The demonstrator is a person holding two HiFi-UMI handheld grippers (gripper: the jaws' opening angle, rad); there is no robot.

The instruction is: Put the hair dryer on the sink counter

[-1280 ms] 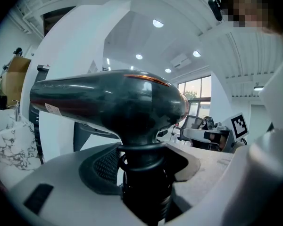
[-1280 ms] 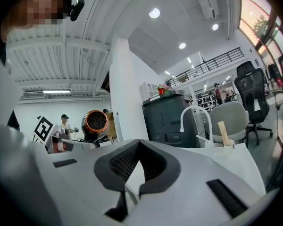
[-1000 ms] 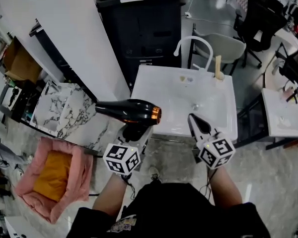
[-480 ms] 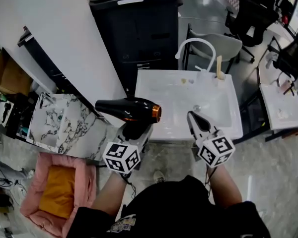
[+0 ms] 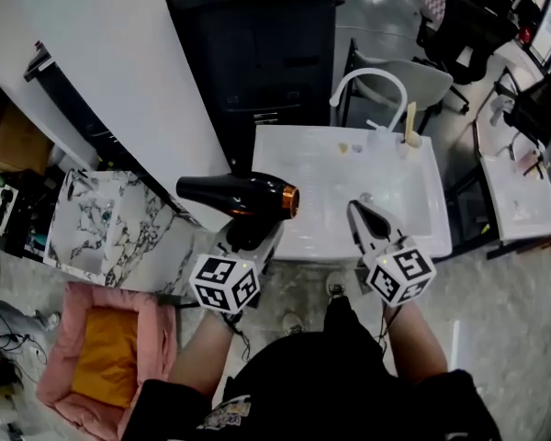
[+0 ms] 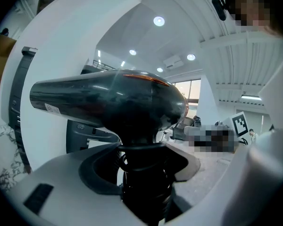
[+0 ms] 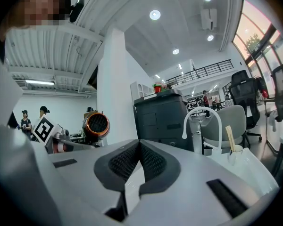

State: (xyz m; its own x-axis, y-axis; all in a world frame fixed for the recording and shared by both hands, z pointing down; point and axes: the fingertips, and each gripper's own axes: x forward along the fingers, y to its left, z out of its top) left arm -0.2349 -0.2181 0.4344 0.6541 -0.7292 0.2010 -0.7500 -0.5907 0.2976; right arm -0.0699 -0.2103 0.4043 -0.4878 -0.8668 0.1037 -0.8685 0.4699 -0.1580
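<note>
A black hair dryer [image 5: 234, 197] with a copper-ringed nozzle lies level in the air, nozzle pointing right, just off the left front corner of the white sink counter [image 5: 421, 238]. My left gripper [image 5: 248, 235] is shut on its handle from below; in the left gripper view the dryer body [image 6: 113, 102] fills the frame above the left gripper [image 6: 141, 173]. My right gripper [image 5: 358, 217] hovers over the counter's front edge, shut and empty. In the right gripper view, beyond the right gripper [image 7: 139, 160], the dryer's nozzle [image 7: 95, 125] shows at left.
A white arched faucet [image 5: 367, 85] and a cup with a stick [image 5: 410, 129] stand at the sink's back. Behind is a black cabinet [image 5: 257, 44]. A marbled stand [image 5: 101, 219] and pink pet bed [image 5: 101, 347] sit left. Another white basin [image 5: 519, 200] is right.
The view has drawn slightly nearer the sink, and a foot now shows below the counter. The left gripper still holds the dryer the same way; the right gripper stays shut.
</note>
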